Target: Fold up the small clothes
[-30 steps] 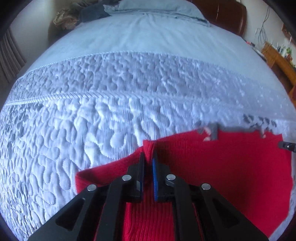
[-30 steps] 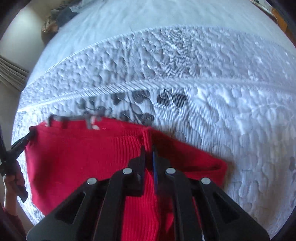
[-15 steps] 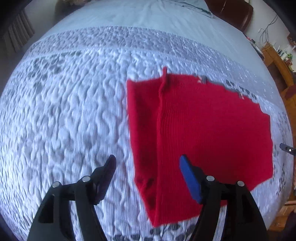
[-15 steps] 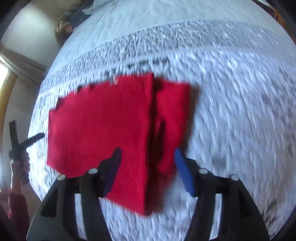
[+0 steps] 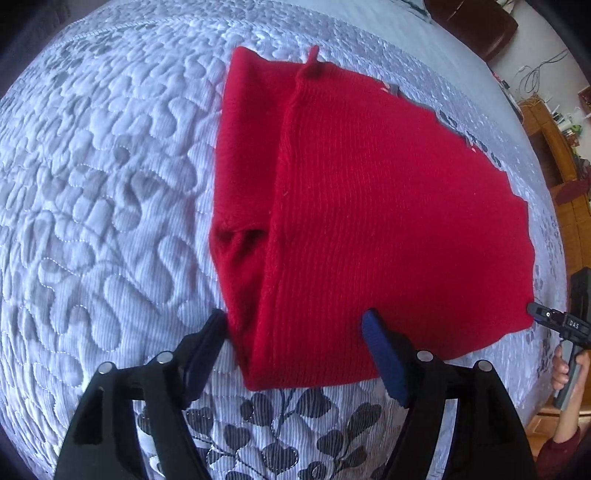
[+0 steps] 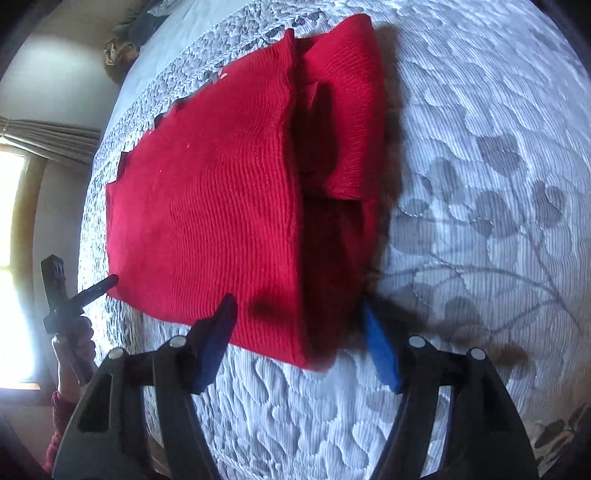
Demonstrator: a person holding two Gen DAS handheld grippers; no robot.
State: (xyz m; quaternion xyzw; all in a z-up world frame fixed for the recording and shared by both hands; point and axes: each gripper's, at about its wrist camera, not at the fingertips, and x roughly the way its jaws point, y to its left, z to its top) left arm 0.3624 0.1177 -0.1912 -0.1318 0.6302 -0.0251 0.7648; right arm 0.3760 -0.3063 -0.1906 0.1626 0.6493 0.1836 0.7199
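A red knit garment (image 5: pixel 369 221) lies flat on the quilted bedspread (image 5: pixel 110 184), with a side flap (image 5: pixel 247 166) folded in under its left edge. My left gripper (image 5: pixel 295 332) hovers over the garment's near left corner; its jaws are closing, the corner lies between them, and the pads are not pressing. In the right wrist view the garment (image 6: pixel 221 203) has a folded flap (image 6: pixel 343 110) on its right. My right gripper (image 6: pixel 297 308) straddles the near right corner with its jaws closing and nothing gripped. Each gripper shows at the other view's edge, held by a hand.
The pale bedspread (image 6: pixel 480 147) with grey leaf patterns spreads around the garment on all sides. A brown headboard (image 5: pixel 480 22) and wooden furniture (image 5: pixel 554 147) stand at the far right. A window with a curtain (image 6: pixel 44 136) is on the left; crumpled clothes (image 6: pixel 122 48) lie far back.
Both grippers were shut on the garment's folded edges a second ago. They let go, opened wide and drew back to its near edge. The garment now lies flat.
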